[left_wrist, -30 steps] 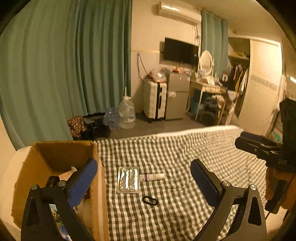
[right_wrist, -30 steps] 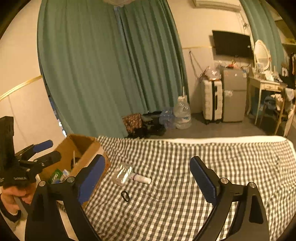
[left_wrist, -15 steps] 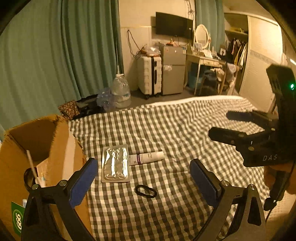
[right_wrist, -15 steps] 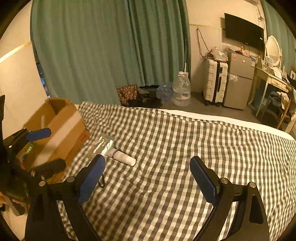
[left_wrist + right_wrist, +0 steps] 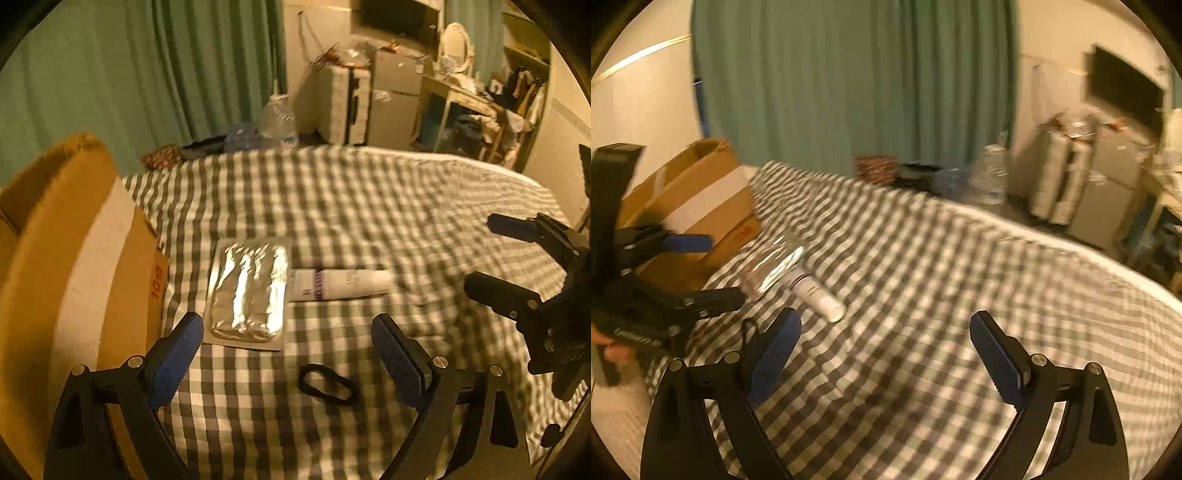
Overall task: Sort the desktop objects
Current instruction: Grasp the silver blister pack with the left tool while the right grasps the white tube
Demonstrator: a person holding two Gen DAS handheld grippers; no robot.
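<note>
Left wrist view looks down between the blue-padded fingers of the left gripper [image 5: 287, 345], whose jaws stand wide and are closing, with nothing pressed between the pads; a black hair tie [image 5: 328, 384] lies on the checked cloth [image 5: 369, 206] in the gap between them, a thin wavy loop lying flat. Just beyond it sits a foil blister pack [image 5: 248, 291], a shiny crinkled rectangle on a pale card backing, and touching its right edge lies a white tube [image 5: 341, 284] on its side, with a purple band and print too blurred to read. A cardboard box [image 5: 85, 280] stands at the left edge of the cloth, close beside the foil pack, with a pale strip of tape down its side and red print on its corner that I cannot read; its inside is hidden from this angle. At the right of this view the right gripper [image 5: 491, 254] reaches in, dark and partly cut off by the frame edge. In the right wrist view the right gripper [image 5: 884, 350] has its jaws spread wide over bare checked cloth, holding nothing, and the left gripper [image 5: 716, 267] shows at the left with part of a hand [image 5: 613, 349] below it. Both views are smeared by motion, so the things in the room behind are hard to make out.
</note>
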